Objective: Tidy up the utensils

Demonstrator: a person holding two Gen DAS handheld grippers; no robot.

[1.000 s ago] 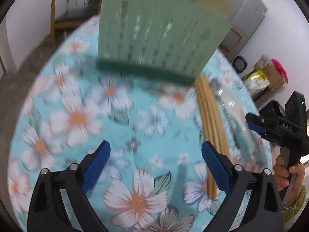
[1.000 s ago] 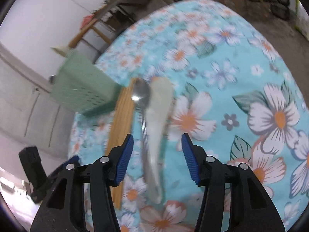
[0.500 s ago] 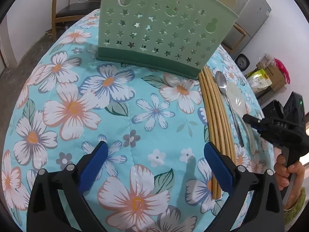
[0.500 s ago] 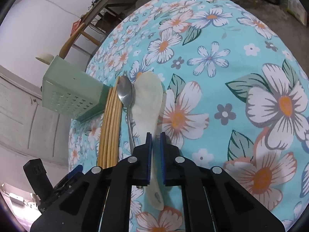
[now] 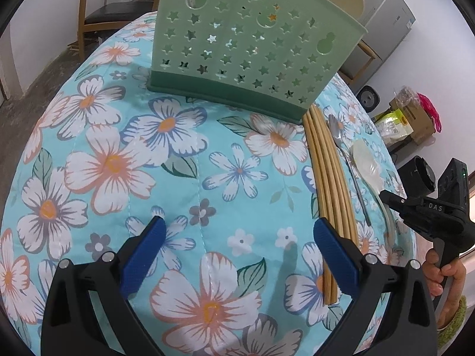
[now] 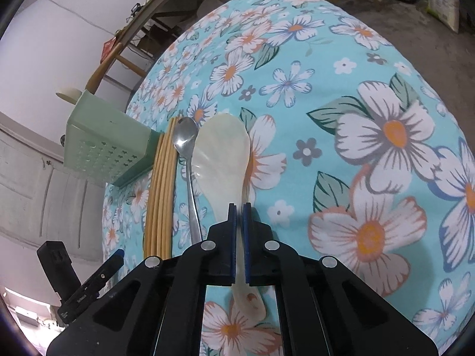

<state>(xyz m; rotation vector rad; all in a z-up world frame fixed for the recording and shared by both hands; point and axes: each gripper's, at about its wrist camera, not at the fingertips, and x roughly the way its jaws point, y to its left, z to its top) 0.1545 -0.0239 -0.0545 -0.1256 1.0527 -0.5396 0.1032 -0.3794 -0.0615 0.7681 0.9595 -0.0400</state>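
We count one star-pierced green holder (image 5: pixel 252 50), one bundle of wooden chopsticks (image 6: pixel 160 190), one metal spoon (image 6: pixel 185 139) and one pearly rice paddle (image 6: pixel 222 160). Our right gripper (image 6: pixel 239 207) pinches the paddle's handle at six o'clock; our left gripper (image 5: pixel 237 237) gapes, empty. Bare tablecloth (image 6: pixel 371 118) runs to three o'clock.

Left wrist cam looks steeply down past wide-set jaws, green caddy (image 5: pixel 249 56) ahead. Right wrist cam looks steeply down, close over closed jaws. Both catch the chopsticks (image 5: pixel 329 190) and each other's gripper.

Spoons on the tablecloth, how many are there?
2. The metal spoon lies beside the chopsticks; the pearly white spoon lies next to it, its handle clamped in the right gripper.
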